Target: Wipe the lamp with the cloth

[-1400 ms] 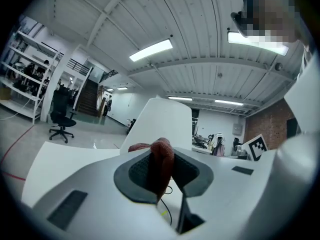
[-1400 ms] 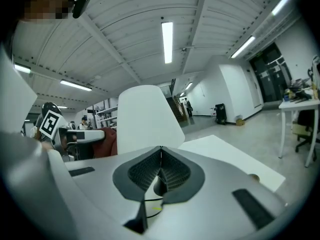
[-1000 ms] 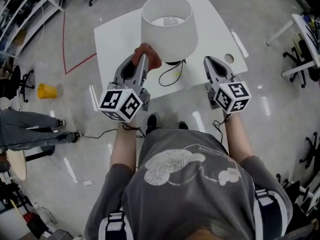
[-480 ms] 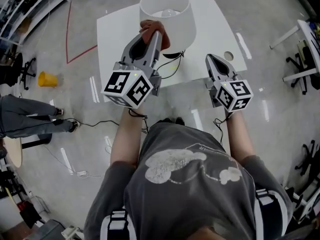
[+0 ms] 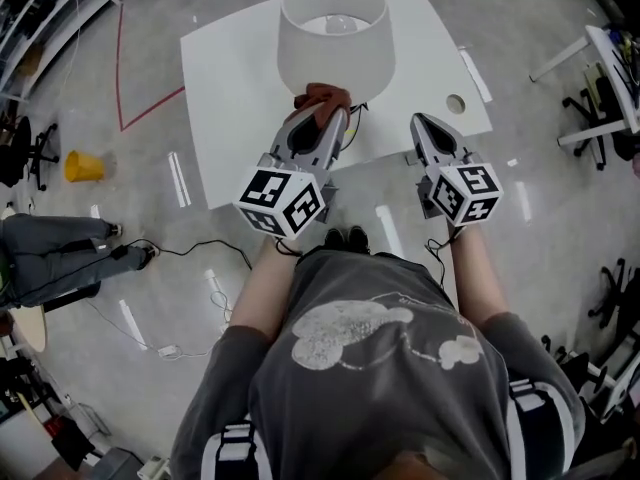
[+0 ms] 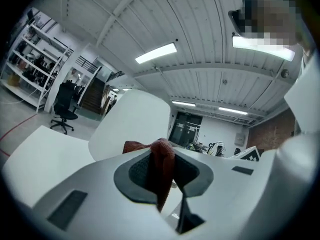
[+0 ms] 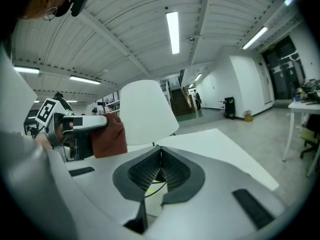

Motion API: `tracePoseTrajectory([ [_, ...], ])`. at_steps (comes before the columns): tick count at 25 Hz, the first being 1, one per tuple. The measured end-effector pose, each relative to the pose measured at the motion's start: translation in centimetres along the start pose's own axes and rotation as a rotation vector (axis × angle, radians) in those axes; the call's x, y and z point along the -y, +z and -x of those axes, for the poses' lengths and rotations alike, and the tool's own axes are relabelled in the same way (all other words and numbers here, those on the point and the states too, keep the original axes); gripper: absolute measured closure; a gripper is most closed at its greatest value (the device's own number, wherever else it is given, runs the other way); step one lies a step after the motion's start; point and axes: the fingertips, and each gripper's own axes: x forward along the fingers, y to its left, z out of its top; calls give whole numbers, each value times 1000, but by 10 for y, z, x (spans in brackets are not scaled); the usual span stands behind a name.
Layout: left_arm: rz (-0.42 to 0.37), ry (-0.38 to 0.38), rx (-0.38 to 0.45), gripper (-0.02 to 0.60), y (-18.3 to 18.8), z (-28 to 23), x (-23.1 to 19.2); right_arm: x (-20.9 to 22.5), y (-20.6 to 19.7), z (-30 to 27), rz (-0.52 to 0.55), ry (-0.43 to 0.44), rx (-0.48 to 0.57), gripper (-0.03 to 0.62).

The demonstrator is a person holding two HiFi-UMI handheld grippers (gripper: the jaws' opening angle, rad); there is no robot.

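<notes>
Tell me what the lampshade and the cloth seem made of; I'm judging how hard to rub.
The lampshade is white, matte and smooth: probably fabric or stiff paper, I cannot tell which. The cloth is a rust-red soft textile, matte; it bunches and folds limply where the left hand-held gripper pinches it.

Head view: mounted high, facing steeply down past shoulders and forearms onto white table [image 5: 230,88] and floor; farthest of the three.
Left gripper view: riding on left gripper [image 5: 325,116], tilted upward along jaws nipping cloth [image 6: 161,164]; lamp [image 6: 131,121] close ahead, ceiling beyond.
Right gripper view: riding on right gripper [image 5: 420,121], facing roughly level across tabletop; lamp farther off.
Shared by all three: lamp, cloth, table.
Left gripper also seen side-on at left of right gripper view.
</notes>
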Motion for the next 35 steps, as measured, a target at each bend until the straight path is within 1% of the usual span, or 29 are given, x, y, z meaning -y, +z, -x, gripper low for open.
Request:
tracePoseTrajectory([
  [3,30,-29,-14,511,-5,-2,-3,-2,4,-2,8,-25,3,589],
  [6,12,-41,-6,511,1,0,2,2,8,-2,11,-31,7,589],
  [9,-4,-26,21,511,8,-3,10,15,14,-2,8,-20,27,589],
  [12,-15,-1,65,511,17,-11,33,41,16,5,5,12,36,589],
  [14,-50,25,121,511,38,-15,49,55,18,1,11,56,34,589],
  [17,-115,96,234,511,76,-13,61,62,20,-14,34,140,20,589],
  [19,-150,149,301,511,91,-18,71,74,23,-20,50,199,16,589],
  [21,-192,221,337,511,97,-28,74,88,29,-26,66,255,15,589],
  [23,-207,288,350,511,95,-37,72,100,36,-27,76,299,14,589],
  [25,-199,341,354,511,85,-42,72,109,39,-23,84,339,11,589],
  [28,-179,408,338,511,62,-47,74,124,38,-19,88,377,-3,589],
  [32,-122,463,299,511,23,-53,75,141,36,-6,108,404,-26,589],
  [35,-85,495,261,511,-3,-58,71,154,31,-3,108,406,-46,589],
])
